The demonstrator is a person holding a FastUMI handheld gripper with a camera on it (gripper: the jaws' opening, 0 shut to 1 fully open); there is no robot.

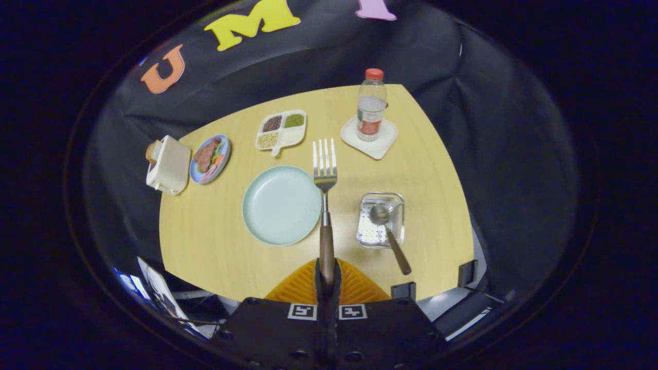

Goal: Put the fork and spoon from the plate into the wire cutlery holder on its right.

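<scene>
My gripper is shut on the wooden handle of the fork, held high above the table. The fork points straight ahead from the fingers, its steel tines over the wood beyond the plate's right rim. The pale green plate lies bare, below and left of the fork. To the right of the plate stands the wire cutlery holder. The spoon lies in the holder, bowl inside, with its wooden handle sticking out over the near rim.
On the round wooden table stand a water bottle on a white coaster, a divided dish of grains, a blue plate of food and a white toaster.
</scene>
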